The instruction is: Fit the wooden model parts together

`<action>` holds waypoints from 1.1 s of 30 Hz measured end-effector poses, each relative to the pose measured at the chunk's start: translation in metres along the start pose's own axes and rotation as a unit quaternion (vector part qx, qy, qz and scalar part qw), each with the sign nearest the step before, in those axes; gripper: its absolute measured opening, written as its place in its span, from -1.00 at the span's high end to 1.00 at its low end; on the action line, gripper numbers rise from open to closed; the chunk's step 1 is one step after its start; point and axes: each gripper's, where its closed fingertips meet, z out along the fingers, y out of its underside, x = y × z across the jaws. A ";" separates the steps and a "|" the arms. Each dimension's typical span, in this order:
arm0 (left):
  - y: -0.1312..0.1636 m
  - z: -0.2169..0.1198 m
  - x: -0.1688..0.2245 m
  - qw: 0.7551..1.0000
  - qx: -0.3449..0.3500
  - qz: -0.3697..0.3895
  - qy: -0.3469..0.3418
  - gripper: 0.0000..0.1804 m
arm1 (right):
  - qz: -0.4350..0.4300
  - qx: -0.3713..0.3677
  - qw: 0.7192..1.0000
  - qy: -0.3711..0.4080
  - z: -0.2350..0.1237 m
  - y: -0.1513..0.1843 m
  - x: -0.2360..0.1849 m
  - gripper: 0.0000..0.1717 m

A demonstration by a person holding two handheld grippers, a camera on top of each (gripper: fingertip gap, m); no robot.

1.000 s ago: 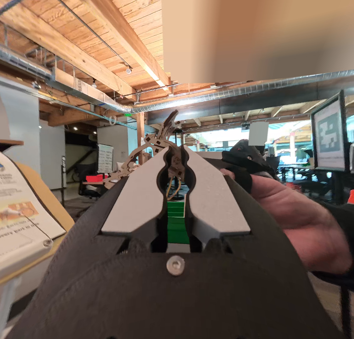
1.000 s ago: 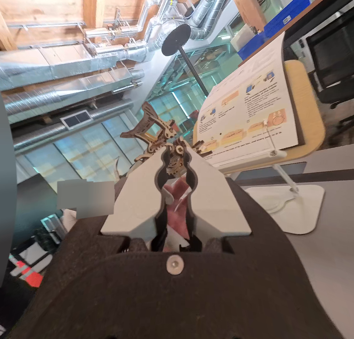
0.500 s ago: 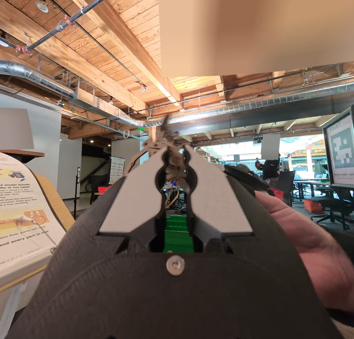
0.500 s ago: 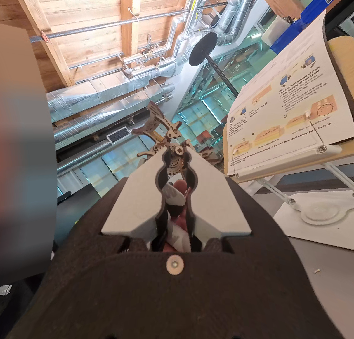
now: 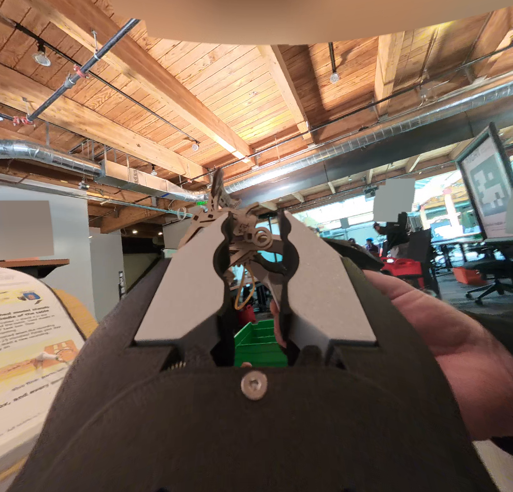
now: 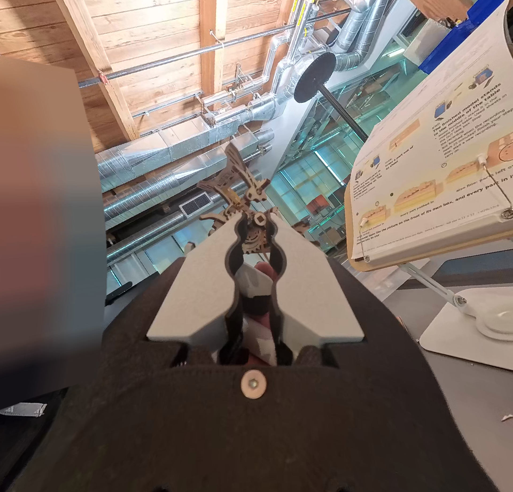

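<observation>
A laser-cut wooden model (image 6: 236, 178) with a wing-like part and small gears is held up in the air. My right gripper (image 6: 257, 216) is shut on its geared lower part, with both pads pressing on it. In the left wrist view the same model (image 5: 244, 234) stands between the fingers of my left gripper (image 5: 254, 215). That gripper is open: the model lies close to the left finger (image 5: 200, 256), and a clear gap separates it from the right finger (image 5: 305, 256). A yellow rubber band (image 5: 244, 292) hangs from the model. The right gripper's dark body (image 5: 349, 251) and the hand holding it (image 5: 416, 312) show behind.
An instruction sheet on a wooden stand (image 6: 430, 173) rises at the right, with its white base (image 6: 472, 326) on the grey table; the sheet also shows in the left wrist view (image 5: 27, 339). A green bin (image 5: 258, 342) lies below. A framed marker board (image 5: 488, 184) stands at the far right. About 5 centimeters separates my left fingertips from my right.
My left gripper's fingers have spread apart and let go of the wooden model. My right gripper stays shut on it. Both views have tilted further up toward the ceiling.
</observation>
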 end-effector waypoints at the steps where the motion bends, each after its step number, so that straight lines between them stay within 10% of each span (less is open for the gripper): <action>1: 0.001 -0.001 -0.001 1.000 0.006 -0.014 0.003 0.61 | -0.002 -0.001 1.000 0.004 0.000 0.001 0.001 0.89; 11: 0.005 -0.010 -0.026 0.983 0.065 -0.167 -0.029 0.53 | -0.095 -0.016 0.993 0.070 0.001 0.008 0.011 0.89; 21: 0.014 -0.020 -0.060 0.910 0.151 -0.385 -0.033 0.55 | -0.166 -0.039 0.980 0.105 0.002 0.011 0.016 0.89; 33: 0.026 -0.027 -0.079 0.874 0.185 -0.448 -0.028 0.49 | -0.253 -0.102 0.955 0.119 0.003 0.027 0.022 0.89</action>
